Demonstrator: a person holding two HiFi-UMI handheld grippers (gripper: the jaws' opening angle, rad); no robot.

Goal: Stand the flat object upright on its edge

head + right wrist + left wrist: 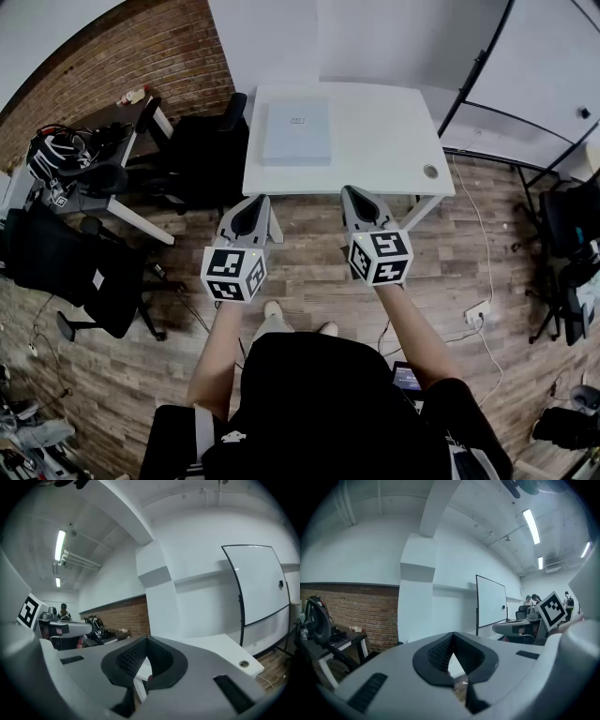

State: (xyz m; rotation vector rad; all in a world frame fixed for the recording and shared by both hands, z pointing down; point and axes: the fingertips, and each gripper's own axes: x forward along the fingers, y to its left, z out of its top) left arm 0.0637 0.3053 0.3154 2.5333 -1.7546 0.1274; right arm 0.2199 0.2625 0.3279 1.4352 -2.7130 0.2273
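Flat object position: the flat object (297,131) lies on the white desk (384,131), in its left half, toward the far edge.
Relative to left gripper: the object sits at about 1 o'clock from the left gripper (255,204), well apart from it.
Relative to right gripper: the object sits at about 11 o'clock from the right gripper (357,195), also well apart.
Left gripper state: jaws closed together, nothing between them.
Right gripper state: jaws closed together, nothing between them.
Arm pose: both forearms reach forward. The grippers are held side by side over the wooden floor (309,272), pointing to 12 o'clock. In the head view their tips come up to the desk's near edge.
Object appearance: pale blue-grey, thin and nearly square, with a small mark on its top face. It rests flat on its broad face, its edges roughly parallel to the desk's edges.
Surroundings: a black chair (202,155) stands at 9 o'clock from the desk.
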